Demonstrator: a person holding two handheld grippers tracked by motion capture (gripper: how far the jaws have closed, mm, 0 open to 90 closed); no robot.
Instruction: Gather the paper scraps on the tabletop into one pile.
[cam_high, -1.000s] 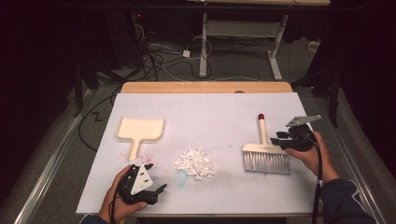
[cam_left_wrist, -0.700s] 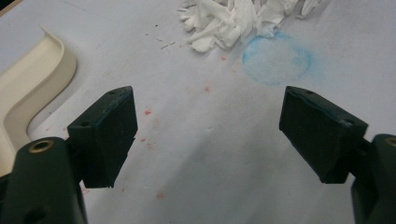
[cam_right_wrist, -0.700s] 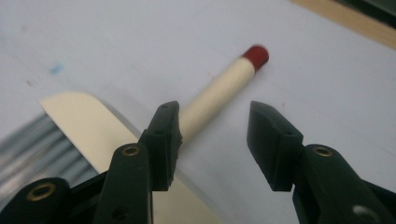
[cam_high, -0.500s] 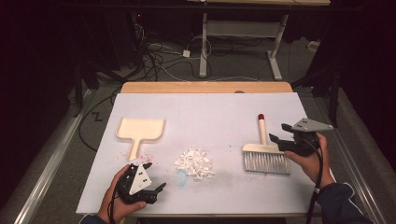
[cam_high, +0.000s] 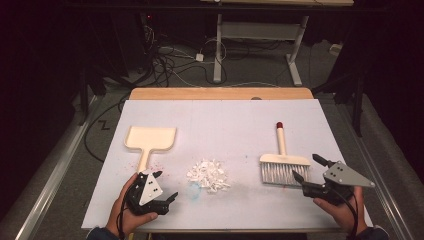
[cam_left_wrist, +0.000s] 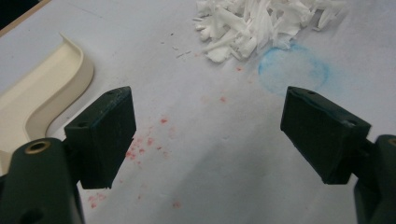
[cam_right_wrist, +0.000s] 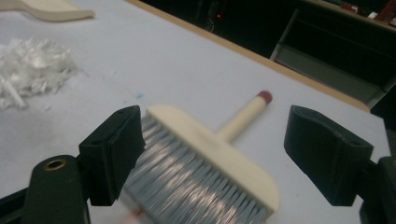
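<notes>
The room is dark around the lit counter (cam_high: 225, 120), whose pale sheet leaves a wooden edge bare at the far side. Beyond it, tangled cables (cam_high: 170, 62) lie on grey floor (cam_high: 250, 70) beneath a white-legged desk frame (cam_high: 260, 35).

White-covered surface (cam_high: 225, 120) with a bare wooden strip along the far edge. Lying on it: cream dustpan (cam_high: 149, 140) at left, handle toward the near edge; heap of white shreds (cam_high: 208, 175) near the middle; hand brush (cam_high: 283, 162) at right, bristles toward the near edge, red-tipped handle pointing away. Also marked with scattered red specks (cam_left_wrist: 140, 144) beside the dustpan handle and a faint blue ring (cam_left_wrist: 293, 71) just beside the shreds.
</notes>
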